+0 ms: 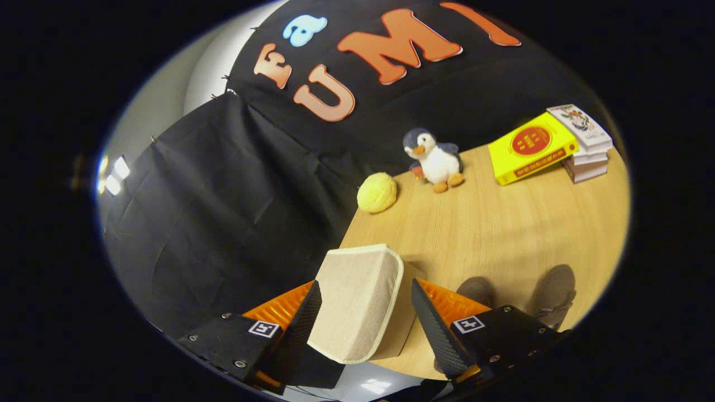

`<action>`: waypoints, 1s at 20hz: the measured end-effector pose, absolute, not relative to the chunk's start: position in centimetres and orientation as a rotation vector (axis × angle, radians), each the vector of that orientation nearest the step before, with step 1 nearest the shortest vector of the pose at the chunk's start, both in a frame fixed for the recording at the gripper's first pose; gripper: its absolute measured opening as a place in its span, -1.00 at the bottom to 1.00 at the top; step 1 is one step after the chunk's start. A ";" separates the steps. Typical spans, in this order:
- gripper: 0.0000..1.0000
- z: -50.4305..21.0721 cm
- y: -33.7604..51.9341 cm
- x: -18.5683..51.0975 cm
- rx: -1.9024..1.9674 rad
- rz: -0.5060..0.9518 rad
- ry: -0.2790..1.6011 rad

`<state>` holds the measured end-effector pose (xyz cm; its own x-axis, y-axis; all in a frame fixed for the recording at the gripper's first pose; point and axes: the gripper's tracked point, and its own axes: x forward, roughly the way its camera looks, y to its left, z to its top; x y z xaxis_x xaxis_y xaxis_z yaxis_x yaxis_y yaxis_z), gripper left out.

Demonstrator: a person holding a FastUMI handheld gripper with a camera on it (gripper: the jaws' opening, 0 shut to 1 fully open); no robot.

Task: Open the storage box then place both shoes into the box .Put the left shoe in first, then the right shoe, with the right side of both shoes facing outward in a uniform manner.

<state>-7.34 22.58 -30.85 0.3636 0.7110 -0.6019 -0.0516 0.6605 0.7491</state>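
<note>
Gripper (366, 310): 2 fingers spread wide, not pressed on anything. The left fingertip lies against or just beside the left face of the storage box; whether it touches cannot be told. The right fingertip stands slightly apart from the box's right side.
Storage box (357, 301): beige woven fabric with a lighter piped edge and rounded corners. It sits between the 2 fingers, at the near left corner of the table, and appears closed. The broad fabric face is turned toward the camera; a plain tan side shows on its right.
Shoes (553, 293): 2 grey-brown shoes lie on the table just right of the right finger, side by side. The nearer one (475, 290) is partly hidden behind the finger mount; orientation of either cannot be told.
Table (503, 234): light wood grain surface, tilted in this view, running from the box to the booth wall.
Yellow round toy (377, 192): beyond the box, near the far left table edge.
Plush penguin (435, 159): upright, just right of the yellow toy, near the wall.
Yellow book (530, 146): far right, leaning against a stack of books.
Stack of books (584, 145): at the far right of the table, touching the yellow book.
</note>
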 end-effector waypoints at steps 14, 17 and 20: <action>0.91 -39.5 30.4 -12.6 0.930 0.631 1.380; 0.92 -38.9 31.7 -13.2 0.994 0.658 1.403; 0.70 -37.1 32.0 -13.6 1.048 0.688 1.433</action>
<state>-13.61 31.95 -37.14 0.0746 0.8914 -0.4470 0.2084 0.4244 0.8812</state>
